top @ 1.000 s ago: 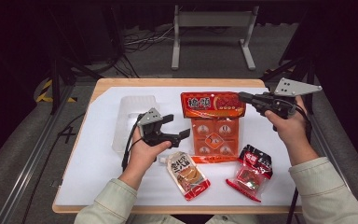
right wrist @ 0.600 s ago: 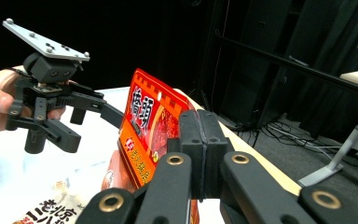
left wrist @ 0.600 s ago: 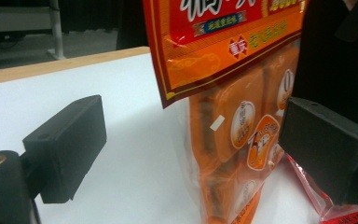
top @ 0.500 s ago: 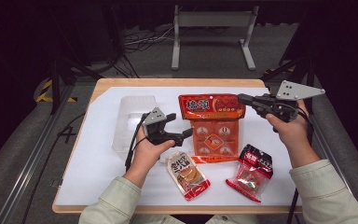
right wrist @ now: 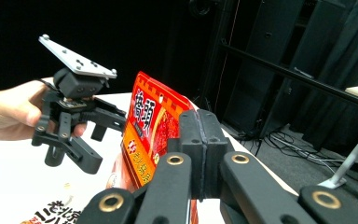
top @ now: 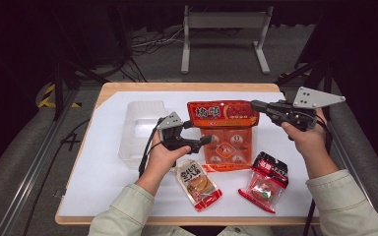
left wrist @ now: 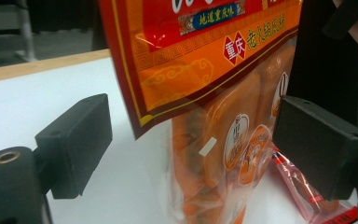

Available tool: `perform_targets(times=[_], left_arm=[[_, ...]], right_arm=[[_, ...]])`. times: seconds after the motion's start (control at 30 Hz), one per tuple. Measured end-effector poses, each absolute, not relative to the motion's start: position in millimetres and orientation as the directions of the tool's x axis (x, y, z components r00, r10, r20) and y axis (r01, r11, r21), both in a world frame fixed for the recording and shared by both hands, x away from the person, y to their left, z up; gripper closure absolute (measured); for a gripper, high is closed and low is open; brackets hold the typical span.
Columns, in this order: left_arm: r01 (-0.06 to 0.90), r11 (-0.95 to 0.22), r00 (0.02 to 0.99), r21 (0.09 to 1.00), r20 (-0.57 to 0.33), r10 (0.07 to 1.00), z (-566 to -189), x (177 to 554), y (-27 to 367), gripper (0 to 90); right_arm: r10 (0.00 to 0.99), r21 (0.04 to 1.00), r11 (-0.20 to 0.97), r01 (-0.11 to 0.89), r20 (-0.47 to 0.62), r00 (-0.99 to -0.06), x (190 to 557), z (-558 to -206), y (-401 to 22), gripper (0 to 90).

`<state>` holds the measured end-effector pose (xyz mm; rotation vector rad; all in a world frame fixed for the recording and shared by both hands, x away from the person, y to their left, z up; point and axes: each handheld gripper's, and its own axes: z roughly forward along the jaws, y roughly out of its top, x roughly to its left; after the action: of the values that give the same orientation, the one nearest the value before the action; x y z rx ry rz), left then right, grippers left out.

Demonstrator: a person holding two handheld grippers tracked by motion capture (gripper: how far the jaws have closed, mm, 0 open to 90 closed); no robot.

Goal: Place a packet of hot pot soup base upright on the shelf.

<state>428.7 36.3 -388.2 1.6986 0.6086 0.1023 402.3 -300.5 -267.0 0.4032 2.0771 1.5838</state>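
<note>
Left claw (top: 203,132) gaping, closing slightly — right claw (top: 256,105) clamped shut.

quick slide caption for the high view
Right claw holds the orange snack bag upright while the open left claw approaches it.

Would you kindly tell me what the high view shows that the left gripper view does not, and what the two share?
High view alone: the clear plastic container, the brown snack packet, the left gripper from outside, and the right gripper shut on the top edge of the large orange snack bag. Left gripper view alone: its open pads straddling the bag's lower edge, not touching. Shared: the bag, the white table cover, the red packet.
</note>
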Motion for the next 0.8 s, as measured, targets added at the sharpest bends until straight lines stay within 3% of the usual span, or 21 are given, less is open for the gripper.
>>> perform_targets(times=[0.2,0.57,0.8], left_arm=[[0.350,-0.072,0.875,0.934,-0.299,0.382,-392,432,31,23.4],[0.336,-0.072,0.907,0.939,-0.302,0.292,-392,429,25,54.2],[0.323,-0.076,0.918,0.943,-0.294,0.265,-394,429,24,59.7]], right_arm=[[0.505,0.958,0.277,-0.070,-0.207,-0.838,400,-266,-301,90.0],[0.515,0.966,0.251,-0.065,-0.190,-0.836,400,-265,-303,90.0],[0.523,0.968,0.242,-0.064,-0.186,-0.832,400,-266,-304,90.0]])
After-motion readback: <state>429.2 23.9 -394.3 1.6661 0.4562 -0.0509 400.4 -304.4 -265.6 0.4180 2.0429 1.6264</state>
